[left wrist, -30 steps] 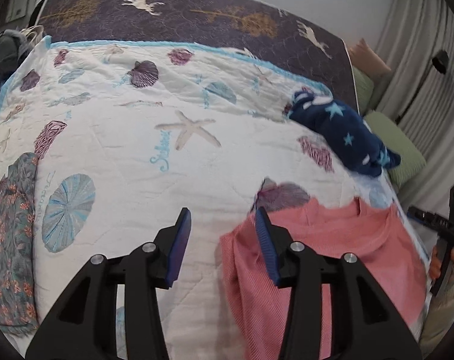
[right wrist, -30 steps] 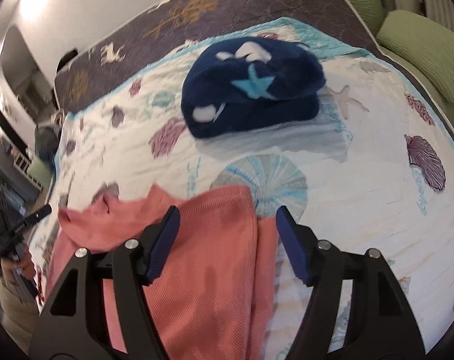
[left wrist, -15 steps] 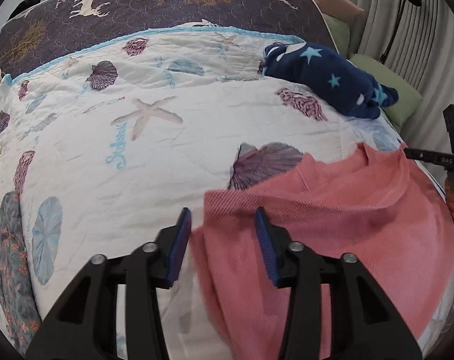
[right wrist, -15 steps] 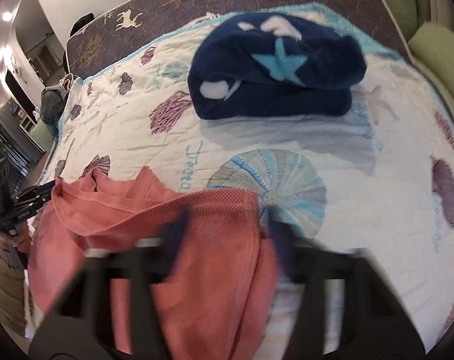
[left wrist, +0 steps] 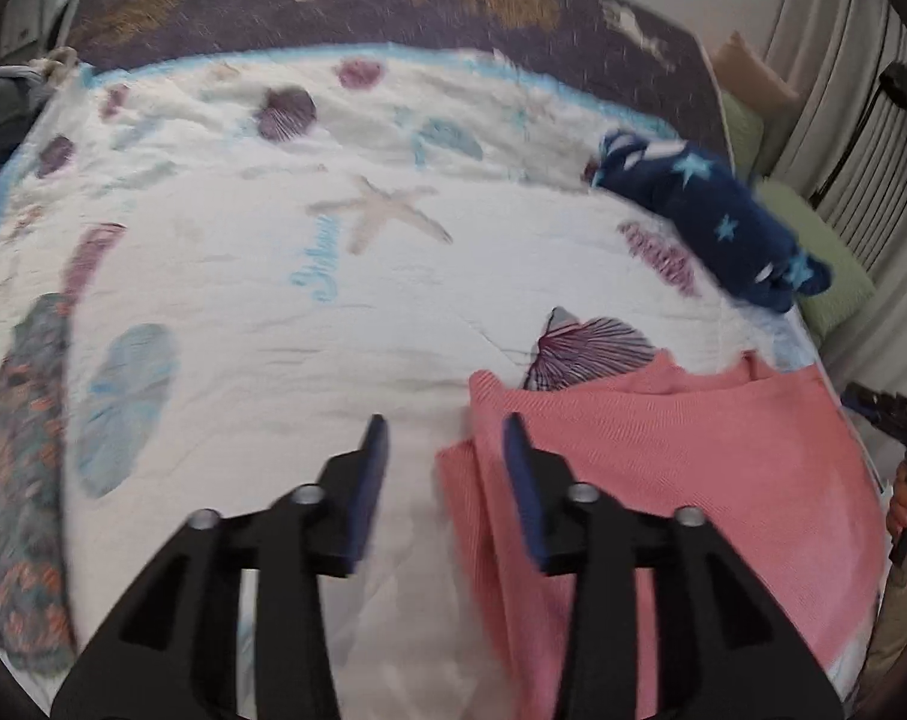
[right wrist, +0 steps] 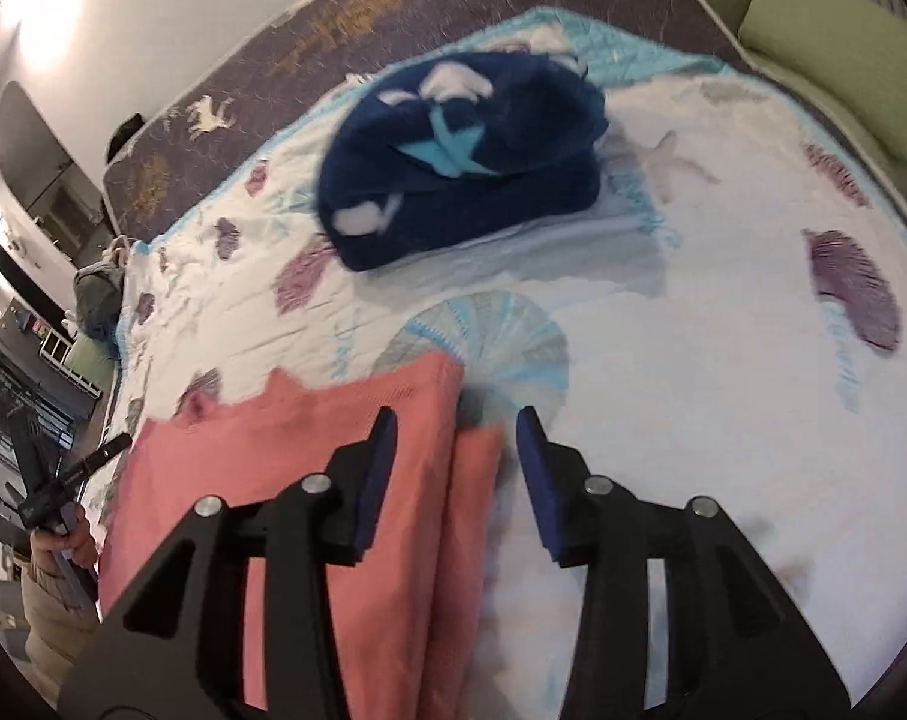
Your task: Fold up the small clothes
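Observation:
A pink knit garment [left wrist: 663, 468] lies flat on the seashell quilt [left wrist: 333, 330], its side edges doubled over. My left gripper [left wrist: 444, 450] hovers over the garment's left edge. Its jaws are opening, the doubled edge lies loose between them, and the pads do not press it. In the right wrist view the same pink garment [right wrist: 309, 450] fills the lower left. My right gripper [right wrist: 456, 444] straddles its right edge, jaws opening, with the cloth loose below them.
A folded navy star-print garment [right wrist: 465, 150] rests further up the quilt [right wrist: 723, 360], also visible as the navy bundle [left wrist: 711, 228]. A grey-orange floral cloth [left wrist: 21, 450] lies at the quilt's left edge. Green cushions [right wrist: 831, 48] line the right side. A hand holds the other gripper [right wrist: 51, 492].
Half a second ago the pink garment's far edge stood raised and the right gripper was blurred over it. Now the garment lies flat with doubled side edges and both grippers' jaws stand apart.

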`<action>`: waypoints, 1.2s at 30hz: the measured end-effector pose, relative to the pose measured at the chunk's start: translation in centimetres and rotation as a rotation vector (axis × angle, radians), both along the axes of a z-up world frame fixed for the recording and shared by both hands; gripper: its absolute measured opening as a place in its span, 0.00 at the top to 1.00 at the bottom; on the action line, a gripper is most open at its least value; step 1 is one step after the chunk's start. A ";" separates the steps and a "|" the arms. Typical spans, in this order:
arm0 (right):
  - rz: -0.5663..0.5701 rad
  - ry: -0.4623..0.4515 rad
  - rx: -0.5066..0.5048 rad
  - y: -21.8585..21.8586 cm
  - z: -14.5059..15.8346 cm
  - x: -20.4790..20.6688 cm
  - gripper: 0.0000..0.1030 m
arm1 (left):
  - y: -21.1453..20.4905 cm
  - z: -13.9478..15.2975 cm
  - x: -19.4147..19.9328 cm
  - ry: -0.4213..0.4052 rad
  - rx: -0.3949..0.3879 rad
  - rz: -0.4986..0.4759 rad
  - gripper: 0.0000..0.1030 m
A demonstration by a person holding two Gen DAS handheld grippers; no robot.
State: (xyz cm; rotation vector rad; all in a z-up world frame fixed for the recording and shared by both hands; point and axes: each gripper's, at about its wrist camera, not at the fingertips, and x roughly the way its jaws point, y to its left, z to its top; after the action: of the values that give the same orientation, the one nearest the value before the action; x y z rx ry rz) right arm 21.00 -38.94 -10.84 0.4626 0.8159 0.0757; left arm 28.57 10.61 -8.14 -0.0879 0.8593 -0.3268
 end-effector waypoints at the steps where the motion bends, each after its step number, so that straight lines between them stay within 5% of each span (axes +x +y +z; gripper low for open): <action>1: 0.011 -0.010 -0.005 0.2 0.4 -1.3 0.53 | 0.6 0.6 -1.4 -0.015 -0.023 -0.006 0.56; 11: 0.097 0.005 0.034 3.0 -1.5 -16.1 0.35 | 4.5 -0.7 -15.7 0.086 -0.220 -0.170 0.52; 17: 0.148 -0.002 0.074 4.6 -1.9 -18.8 0.30 | 2.7 -1.8 -19.0 0.049 -0.156 -0.295 0.52; 25: 0.144 0.032 0.081 5.7 -2.6 -18.0 0.29 | -0.1 -3.1 -18.0 0.027 -0.041 -0.393 0.52; 27: 0.151 0.034 0.063 6.1 -2.6 -17.8 0.29 | 0.0 -3.1 -18.0 0.023 -0.043 -0.402 0.60; 29: 0.151 0.045 0.044 6.5 -2.8 -17.4 0.28 | 0.6 -2.7 -18.0 0.022 -0.066 -0.400 0.93; 30: 0.150 0.054 0.040 6.7 -2.9 -17.1 0.31 | 1.0 -2.6 -17.8 0.025 -0.079 -0.395 0.94; 32: 0.136 0.069 0.012 6.9 -3.1 -16.8 0.84 | 1.9 -2.3 -17.7 0.030 -0.127 -0.376 0.98; 36: 0.127 0.080 0.033 6.5 -2.8 -17.0 0.86 | 2.5 -2.2 -18.6 0.027 -0.117 -0.356 0.98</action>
State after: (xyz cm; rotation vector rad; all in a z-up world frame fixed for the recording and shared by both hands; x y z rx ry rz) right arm 4.04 -32.45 -13.69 0.4474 0.9234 0.1892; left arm 9.93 13.15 -10.34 -0.0478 0.8821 -0.7110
